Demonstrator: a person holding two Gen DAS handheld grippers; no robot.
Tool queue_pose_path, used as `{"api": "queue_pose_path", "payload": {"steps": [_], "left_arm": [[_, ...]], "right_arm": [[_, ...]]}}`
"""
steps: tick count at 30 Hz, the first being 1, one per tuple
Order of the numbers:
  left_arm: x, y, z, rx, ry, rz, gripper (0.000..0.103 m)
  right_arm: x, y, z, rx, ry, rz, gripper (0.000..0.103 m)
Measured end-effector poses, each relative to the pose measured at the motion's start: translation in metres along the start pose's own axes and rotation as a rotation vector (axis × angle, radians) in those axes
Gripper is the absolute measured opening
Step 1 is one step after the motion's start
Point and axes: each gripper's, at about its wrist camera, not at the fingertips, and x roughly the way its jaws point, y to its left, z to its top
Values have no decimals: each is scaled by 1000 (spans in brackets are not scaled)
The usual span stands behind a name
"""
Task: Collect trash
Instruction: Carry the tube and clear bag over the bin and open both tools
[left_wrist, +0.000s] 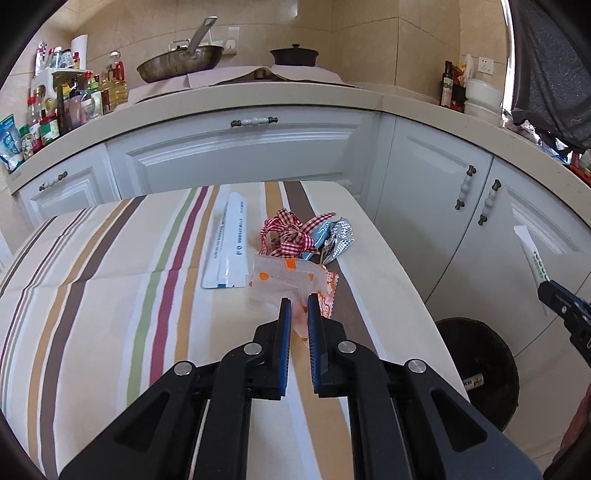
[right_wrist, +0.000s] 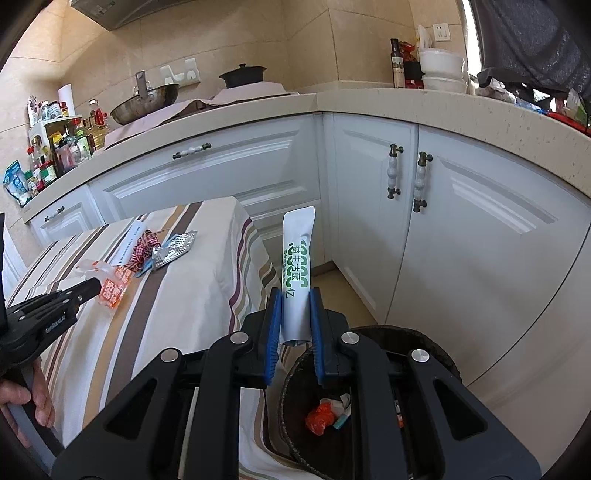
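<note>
Left gripper (left_wrist: 298, 306) fingers pinch the near edge of the orange-and-clear wrapper (left_wrist: 291, 275), pads pressed nearly together on thin film. Wrapper runs forward from the fingertips onto the striped tablecloth (left_wrist: 110, 266); looks very light, floppy and crinkly, likely slippery, so a hold on the crimped seam edge should be surer than on the slack middle. Just beyond the fingertips: checked ribbon (left_wrist: 288, 236), a blue scrap partly under it, and silver foil (left_wrist: 340, 236) to the right of it. Ribbon is soft and tangled, best taken at the knot; foil crushes easily, any fold will do. Ahead-left of the fingers lies a long white packet (left_wrist: 227, 243), flat, stiffer, hard to get under, so take it at an end.

Right gripper (right_wrist: 293, 306) fingers clamp the lower part of a white-and-green sachet (right_wrist: 297, 266), standing upright between the pads, light and fairly stiff. Trash bin (right_wrist: 291, 413) sits below and just beyond these fingers, scraps already inside.
</note>
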Motion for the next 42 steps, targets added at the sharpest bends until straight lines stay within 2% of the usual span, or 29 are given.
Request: {"api": "queue_pose_path", "payload": {"steps": [11,19,32,42], "left_arm": [[-33,0,-11,43,-77,28,10],[-61,-4,-22,67,-125,16,10],[-90,-13,-34,86,-152,-53,10],[-99,-36,-37,110,-164,-108,10]], "right_arm": [[-27,8,-2,-20,-35,-9,15],[-51,16,-13,-30,-51,-11,15],[-87,20,-25,-32,-80,-25,15],[-109,2,-34,-6,-92,-71,15]]}}
